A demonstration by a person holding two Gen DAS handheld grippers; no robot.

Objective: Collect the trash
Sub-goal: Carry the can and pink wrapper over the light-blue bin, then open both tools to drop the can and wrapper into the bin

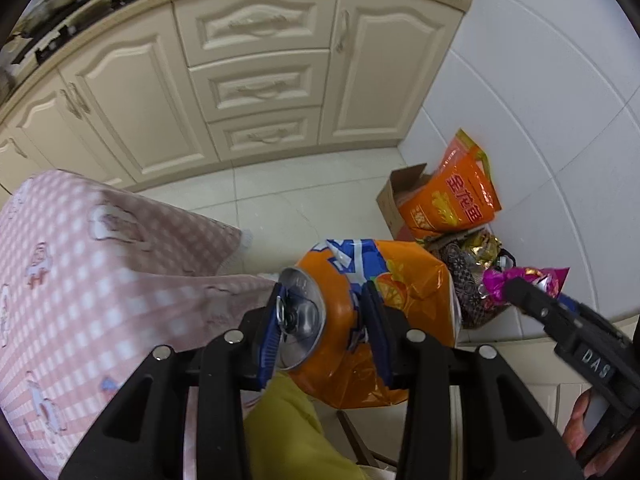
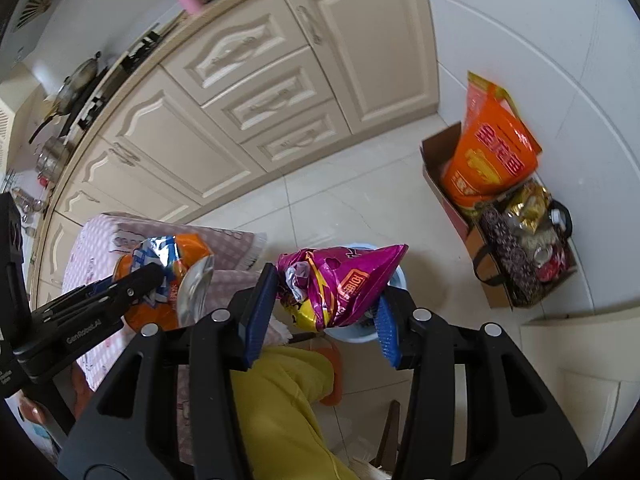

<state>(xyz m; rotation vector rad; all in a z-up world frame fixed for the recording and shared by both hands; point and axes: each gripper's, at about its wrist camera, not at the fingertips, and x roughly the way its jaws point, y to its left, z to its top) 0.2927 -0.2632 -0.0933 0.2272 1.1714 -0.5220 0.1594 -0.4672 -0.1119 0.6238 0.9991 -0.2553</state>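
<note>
My left gripper is shut on a crushed orange soda can, held in the air past the edge of the pink checked table. The can also shows in the right wrist view. My right gripper is shut on a crumpled magenta snack wrapper, held above a pale blue bin that it mostly hides. The wrapper also shows at the right of the left wrist view.
Cream kitchen cabinets run along the back. A cardboard box with an orange bag and a carrier bag of packaging stand by the white tiled wall. A person's yellow trouser leg is below the grippers.
</note>
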